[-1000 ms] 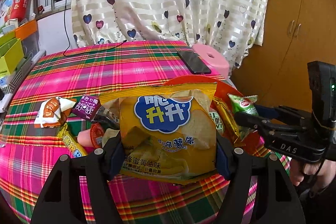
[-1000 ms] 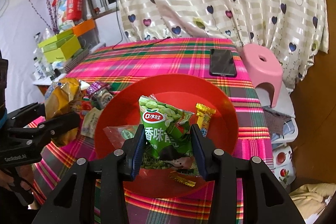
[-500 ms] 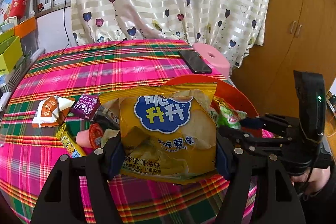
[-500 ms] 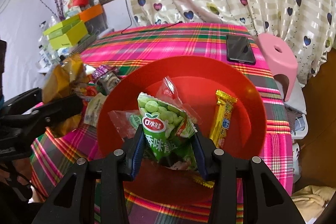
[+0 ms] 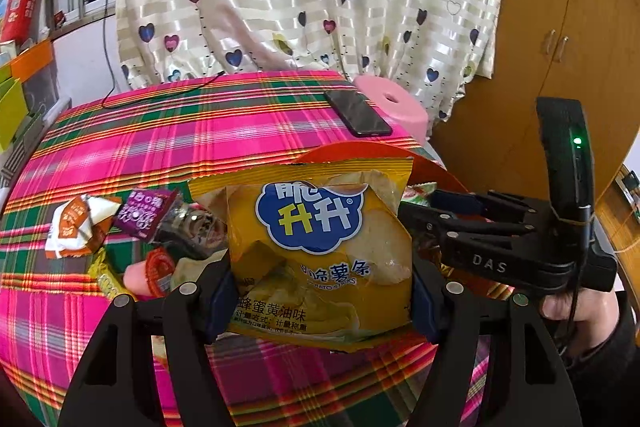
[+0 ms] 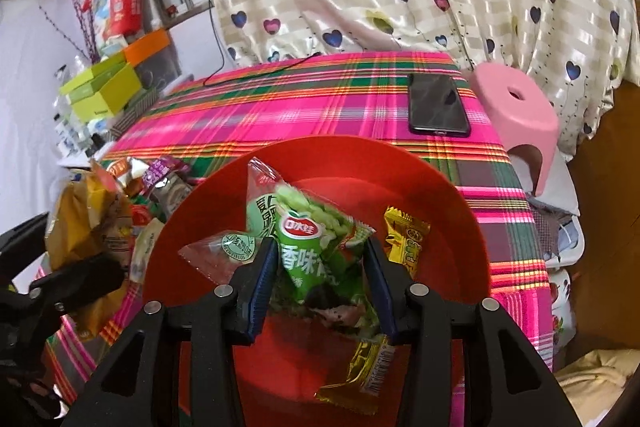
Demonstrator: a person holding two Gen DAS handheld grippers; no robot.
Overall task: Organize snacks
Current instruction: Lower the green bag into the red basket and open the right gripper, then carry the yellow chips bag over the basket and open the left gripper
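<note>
My left gripper point(image 5: 320, 291) is shut on a yellow potato-stick bag point(image 5: 320, 247), held upright above the plaid tablecloth just left of the red bowl point(image 5: 360, 151). My right gripper point(image 6: 320, 267) hangs over the red bowl point(image 6: 440, 195). Its jaws are opening around a green pea snack bag point(image 6: 312, 251), which sits loose and blurred between the pads. Inside the bowl lie a yellow bar point(image 6: 408, 239), a clear packet with a green label point(image 6: 228, 247) and a gold wrapper point(image 6: 360, 375).
Several loose snacks point(image 5: 140, 227) lie on the cloth left of the bowl. A black phone point(image 6: 438, 105) rests at the far right of the table, with a pink stool point(image 6: 516, 107) beyond the edge. Boxes point(image 6: 104, 87) stand at the far left.
My right gripper has come down over the bowl with the green bag, and its jaws have widened so the bag sags. The left gripper and its yellow bag stayed put.
</note>
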